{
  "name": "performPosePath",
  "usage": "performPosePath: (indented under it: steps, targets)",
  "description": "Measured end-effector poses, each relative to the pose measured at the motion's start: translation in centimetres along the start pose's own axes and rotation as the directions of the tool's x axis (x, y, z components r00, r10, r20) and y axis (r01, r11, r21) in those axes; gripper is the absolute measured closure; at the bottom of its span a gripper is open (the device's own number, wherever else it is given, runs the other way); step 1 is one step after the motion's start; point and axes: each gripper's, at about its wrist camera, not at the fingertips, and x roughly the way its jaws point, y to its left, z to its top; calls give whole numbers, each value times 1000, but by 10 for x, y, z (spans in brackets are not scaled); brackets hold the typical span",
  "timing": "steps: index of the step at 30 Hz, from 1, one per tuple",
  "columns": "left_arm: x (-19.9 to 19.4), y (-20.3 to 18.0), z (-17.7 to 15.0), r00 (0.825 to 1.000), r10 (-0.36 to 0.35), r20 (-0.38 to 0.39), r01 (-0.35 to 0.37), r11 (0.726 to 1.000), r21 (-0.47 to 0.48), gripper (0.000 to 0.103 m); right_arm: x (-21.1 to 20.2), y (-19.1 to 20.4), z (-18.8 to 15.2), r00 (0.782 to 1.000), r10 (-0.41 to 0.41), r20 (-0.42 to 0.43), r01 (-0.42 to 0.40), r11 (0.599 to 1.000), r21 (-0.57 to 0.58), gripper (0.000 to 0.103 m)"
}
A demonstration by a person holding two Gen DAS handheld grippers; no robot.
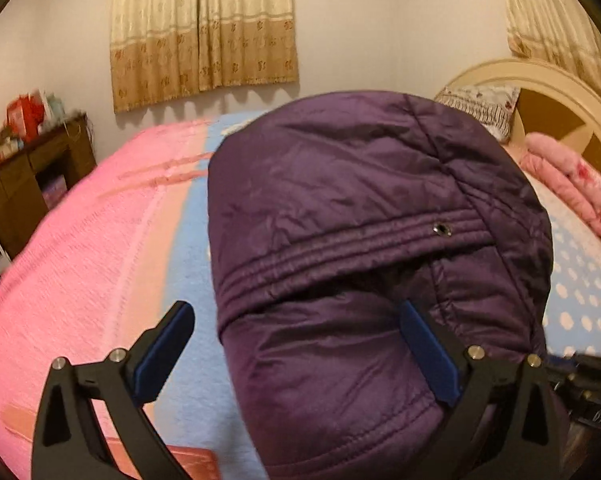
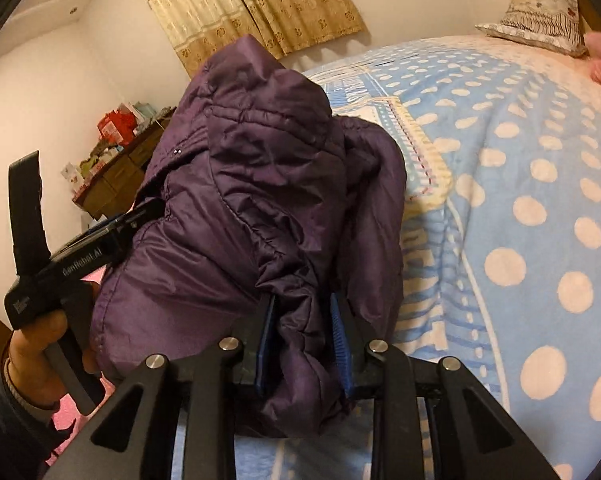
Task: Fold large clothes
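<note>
A dark purple padded jacket [image 1: 340, 200] lies bunched in a thick folded bundle on the bed. My left gripper [image 1: 296, 308] stands wide open around its near end: the right finger [image 1: 428, 352] rests against the cloth and the left finger [image 1: 164, 352] is clear of it over the blanket. In the right wrist view the same jacket [image 2: 236, 184] rises in front of me, and my right gripper [image 2: 302, 300] is shut on a bunched fold of its near edge. A person's hand [image 2: 32, 344] holds the left tool at the jacket's left side.
The bed carries a pink blanket [image 1: 80, 240] on the left and a blue, white-dotted cover [image 2: 520, 200] on the right. A pillow [image 1: 480, 104], a pink quilt [image 1: 572, 184] and the headboard [image 1: 560, 92] are at the far right. A cluttered brown desk [image 1: 28, 168] stands by the left wall.
</note>
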Motion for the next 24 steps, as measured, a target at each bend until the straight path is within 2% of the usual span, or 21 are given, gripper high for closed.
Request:
performPosePath:
  steps: [2,4,5,6,7,8,9,10,11,13,14,15,17,18,19,20,22,24]
  targets:
    - [-1,-3,2,1000,16,8,-16,1000,20,0,-2,-5,3,1000,23,-1,-23,999,23,76]
    - [-2,-5,5,1000,31,0,-31,999,30,0,-19,5,16,999,-34,1,34,999,3,72]
    - [-3,-6,4,999,34,-2,-34,999,31,0,-32,12,23,996,-77,38,77,997,-12,72]
    - [-6,-5,4,999,38,-3,-37,999,30,0,-50,23,31,987,-116,110,120,993,-23,70]
    - [-6,-6,4,999,37,-3,-37,999,29,0,-66,34,39,972,-146,182,155,987,-33,65]
    - [-6,-7,4,999,37,1,-37,999,27,0,-80,49,49,949,-186,255,205,977,-50,61]
    - [-7,-8,3,999,39,4,-39,999,25,0,-86,67,61,935,-193,298,227,970,-85,58]
    - [-7,-7,2,999,40,7,-40,999,24,0,-86,76,66,936,-173,308,217,969,-117,58]
    - [-6,-6,2,999,41,8,-42,999,23,0,-80,89,75,939,-153,309,210,965,-159,58]
    - [-7,-5,1,999,41,7,-41,999,21,0,-56,101,92,949,-151,277,203,964,-171,58]
    - [-8,-4,1,999,38,6,-38,999,21,0,-37,100,100,964,-129,231,170,972,-165,58]
    - [-13,-1,3,999,29,17,-29,999,14,0,-14,97,104,973,-145,180,175,970,-169,58]
    - [-24,9,5,999,-8,51,9,1000,-24,1,22,84,103,975,-190,116,208,964,-163,58]
    - [-31,15,6,995,-40,90,45,997,-62,0,34,74,97,980,-185,74,194,970,-145,58]
    - [-33,20,6,994,-32,109,42,995,-88,0,42,62,92,983,-172,60,178,977,-117,58]
    - [-30,22,7,995,-21,95,30,995,-94,0,44,52,87,984,-156,83,164,981,-99,57]
    - [-7,20,6,1000,-22,-2,22,998,-64,0,45,40,77,984,-132,116,143,985,-95,57]
    - [5,17,2,999,-34,-16,33,997,-67,0,45,33,69,985,-113,129,123,989,-76,57]
